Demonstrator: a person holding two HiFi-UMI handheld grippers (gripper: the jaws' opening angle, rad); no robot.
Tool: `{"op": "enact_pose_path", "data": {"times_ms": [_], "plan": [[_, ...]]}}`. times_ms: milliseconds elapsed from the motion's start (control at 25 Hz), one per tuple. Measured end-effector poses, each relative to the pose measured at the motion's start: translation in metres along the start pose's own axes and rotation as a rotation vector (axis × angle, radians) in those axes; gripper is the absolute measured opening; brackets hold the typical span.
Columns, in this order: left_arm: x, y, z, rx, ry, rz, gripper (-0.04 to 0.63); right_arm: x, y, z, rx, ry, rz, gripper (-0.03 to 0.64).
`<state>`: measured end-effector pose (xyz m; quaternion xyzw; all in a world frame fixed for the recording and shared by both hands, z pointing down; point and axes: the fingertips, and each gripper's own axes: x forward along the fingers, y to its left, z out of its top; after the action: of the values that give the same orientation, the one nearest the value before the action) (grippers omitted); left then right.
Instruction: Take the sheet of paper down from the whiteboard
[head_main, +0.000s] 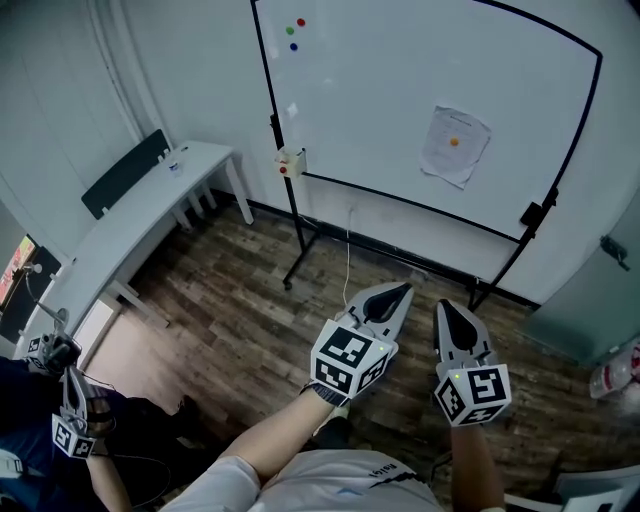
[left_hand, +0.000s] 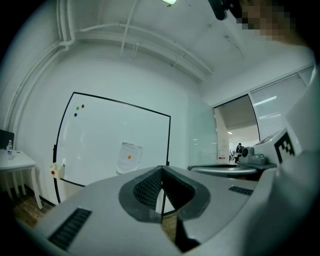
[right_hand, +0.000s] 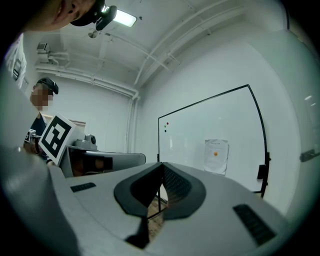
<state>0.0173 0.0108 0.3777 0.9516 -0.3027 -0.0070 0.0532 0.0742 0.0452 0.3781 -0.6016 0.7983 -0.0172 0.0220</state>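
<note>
A white sheet of paper (head_main: 455, 144) hangs on the whiteboard (head_main: 400, 100), pinned by an orange magnet (head_main: 455, 142). The same sheet of paper (left_hand: 129, 157) shows in the left gripper view, and the sheet of paper (right_hand: 216, 155) in the right gripper view. Both grippers are far from the board, side by side and pointing at it. My left gripper (head_main: 403, 290) is shut with nothing in it, jaws pressed together. My right gripper (head_main: 443, 308) is shut and empty too.
The whiteboard stands on a black frame with legs (head_main: 300, 255) on a wood floor. Three small magnets (head_main: 295, 32) sit at its top left, and an eraser holder (head_main: 289, 161) on its left edge. A white table (head_main: 150, 215) stands at the left. Another person (head_main: 60, 420) holds grippers at lower left.
</note>
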Motion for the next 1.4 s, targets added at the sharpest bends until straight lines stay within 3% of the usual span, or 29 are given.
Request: {"op": "enact_pose_path", "data": {"times_ms": [240, 760, 1040, 1400], "plan": [[0.039, 0.041, 0.008, -0.02, -0.014, -0.036, 0.011, 0.046, -0.024, 0.004, -0.02, -0.003, -0.059, 0.011], [0.134, 0.152, 0.02, 0.035, 0.009, -0.128, 0.011, 0.166, -0.081, 0.006, -0.04, -0.022, -0.232, 0.011], [0.174, 0.181, 0.02, 0.048, 0.016, -0.144, 0.011, 0.206, -0.106, -0.006, -0.026, 0.011, -0.24, 0.011], [0.241, 0.212, 0.023, 0.081, 0.02, -0.104, 0.011, 0.266, -0.166, -0.007, -0.021, -0.002, -0.213, 0.012]]}}
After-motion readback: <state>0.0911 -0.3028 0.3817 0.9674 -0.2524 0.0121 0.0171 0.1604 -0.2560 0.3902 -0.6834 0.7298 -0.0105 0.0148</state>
